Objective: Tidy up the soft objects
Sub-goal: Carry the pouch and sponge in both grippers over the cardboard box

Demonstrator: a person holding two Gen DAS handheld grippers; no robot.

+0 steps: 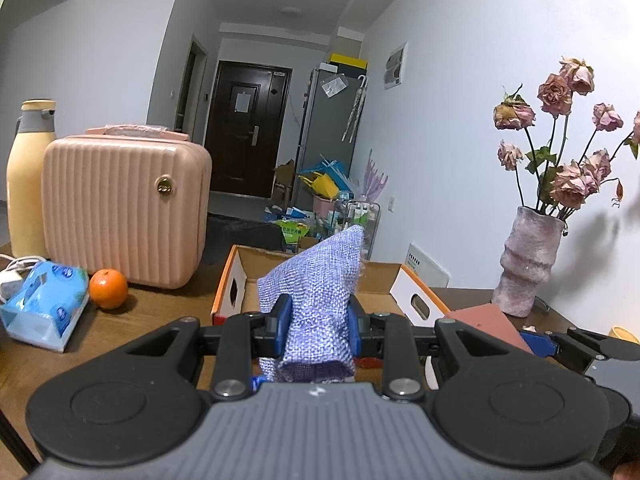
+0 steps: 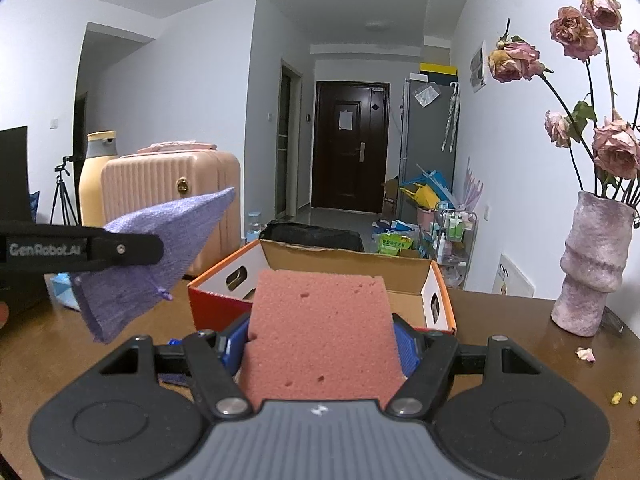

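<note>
Pinched between the blue pads of my left gripper [image 1: 319,322], a purple woven cloth pouch [image 1: 316,288] stands up off the wooden table [image 1: 160,320], its point tilted toward the open cardboard box [image 1: 240,276] just ahead. From the right wrist view I see my right gripper [image 2: 320,346] clamped on a pink sponge block [image 2: 320,328], the jaws held apart by its width, with the same orange-edged box directly behind it. That view also catches the left gripper reaching in from the left edge, the pouch hanging from its black fingers [image 2: 132,252] above the tabletop, beside the box and not inside it. Behind the box on the left sit a ribbed pink case [image 1: 124,208] and a tall cream bottle [image 1: 28,176]; an orange [image 1: 108,288] and a blue tissue pack [image 1: 44,308] lie near the case. At far right, a mottled pink vase [image 1: 528,264] holds dried roses [image 1: 568,88]. A few fallen petals [image 2: 585,354] dot the table near the vase.
</note>
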